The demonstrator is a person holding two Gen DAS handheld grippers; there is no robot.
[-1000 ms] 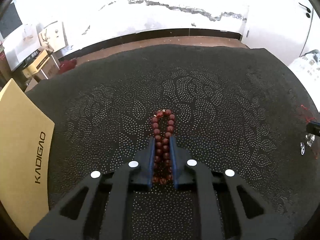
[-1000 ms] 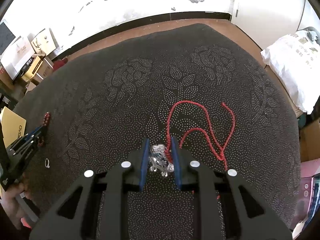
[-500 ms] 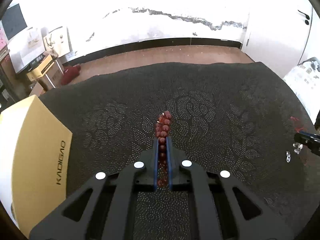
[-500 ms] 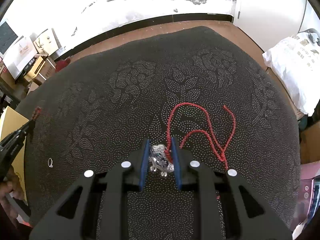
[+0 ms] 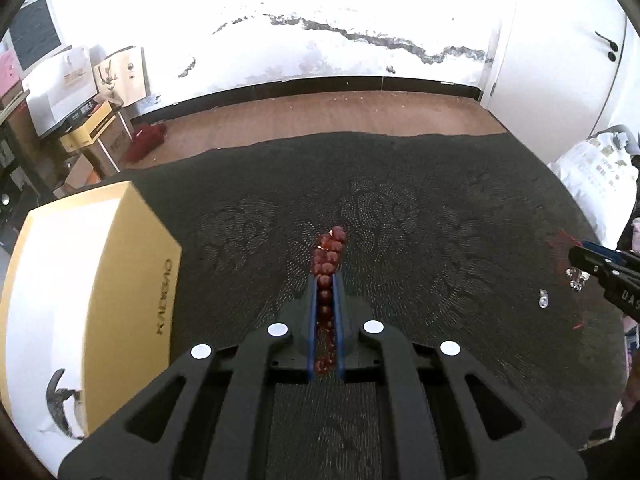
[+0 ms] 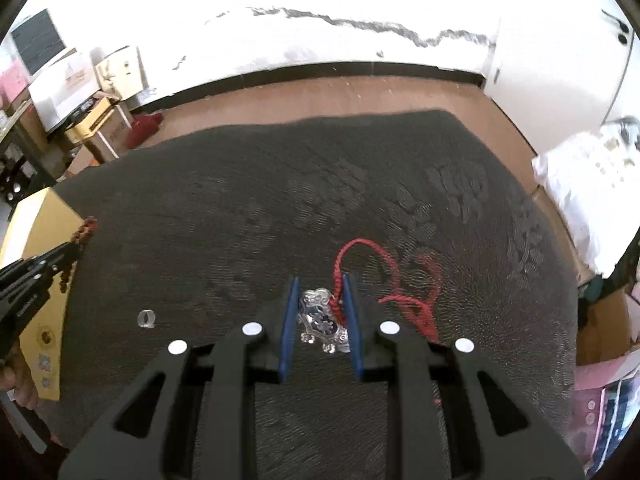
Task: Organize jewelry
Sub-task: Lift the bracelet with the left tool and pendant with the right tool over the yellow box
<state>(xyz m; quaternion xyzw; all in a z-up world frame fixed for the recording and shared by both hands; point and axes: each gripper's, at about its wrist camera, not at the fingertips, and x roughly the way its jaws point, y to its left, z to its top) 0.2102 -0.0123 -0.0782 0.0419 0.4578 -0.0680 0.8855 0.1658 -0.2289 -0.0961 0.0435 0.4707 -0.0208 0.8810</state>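
Note:
My left gripper (image 5: 324, 278) is shut on a dark red bead bracelet (image 5: 329, 250) and holds it above the black patterned cloth (image 5: 420, 220). It also shows at the left edge of the right wrist view (image 6: 78, 240). My right gripper (image 6: 320, 284) is shut on a silver pendant (image 6: 320, 318) strung on a red cord (image 6: 384, 264); the cord trails to the right over the cloth. The right gripper shows at the right edge of the left wrist view (image 5: 576, 254). A tan and white box (image 5: 92, 280) marked KADIGAO stands at the left.
A small silver ring (image 6: 146, 319) lies on the cloth (image 6: 240, 220) left of my right gripper; it also shows in the left wrist view (image 5: 543, 301). A white bag (image 6: 588, 184) lies off the cloth's right side. Cardboard boxes (image 5: 96, 120) stand by the far left wall.
My left gripper has closed on the bead bracelet and lifted it, drawing nearer the tan box. My right gripper has lifted the pendant, pulling the red cord up with it.

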